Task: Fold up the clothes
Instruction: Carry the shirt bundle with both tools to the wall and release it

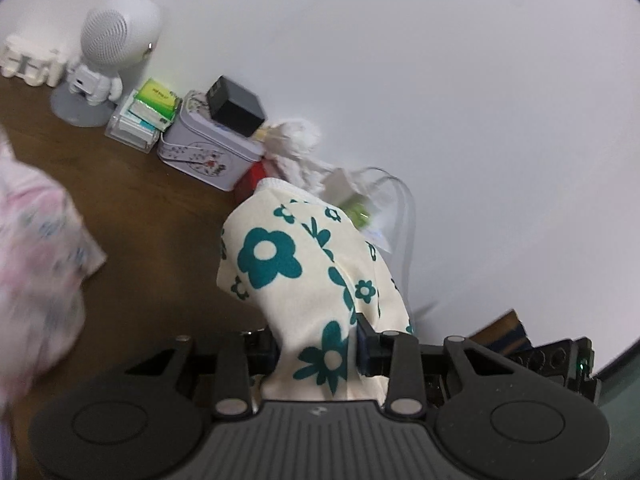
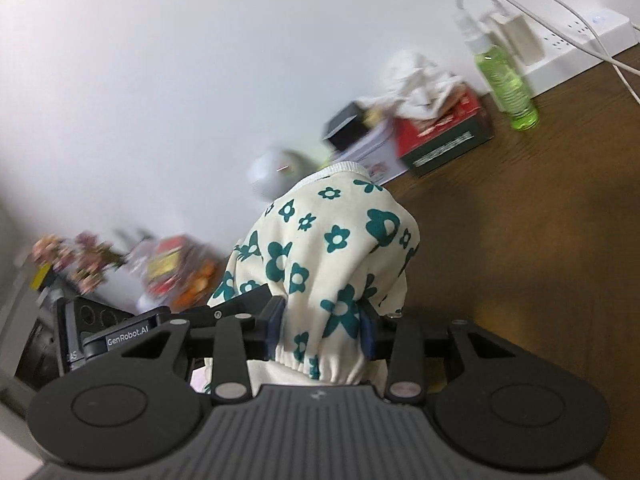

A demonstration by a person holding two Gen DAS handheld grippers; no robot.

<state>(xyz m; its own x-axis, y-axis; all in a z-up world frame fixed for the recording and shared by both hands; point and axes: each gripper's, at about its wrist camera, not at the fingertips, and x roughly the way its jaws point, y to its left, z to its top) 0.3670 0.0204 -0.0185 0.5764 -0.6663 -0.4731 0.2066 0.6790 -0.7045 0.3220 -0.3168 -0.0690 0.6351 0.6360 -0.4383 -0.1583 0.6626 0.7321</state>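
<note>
Cream garment with teal flowers (image 1: 316, 276) pinched between the pads of the left gripper (image 1: 318, 350) and, at its elastic hem, the right gripper (image 2: 320, 332); held bunched above the brown table (image 2: 540, 240). Jaws of both narrow, clamped on cloth. Legible writing: "GenRobot.AI" on a black gripper body (image 2: 128, 336); print on red box (image 2: 444, 136) and green packet (image 1: 156, 96) unreadable.
</note>
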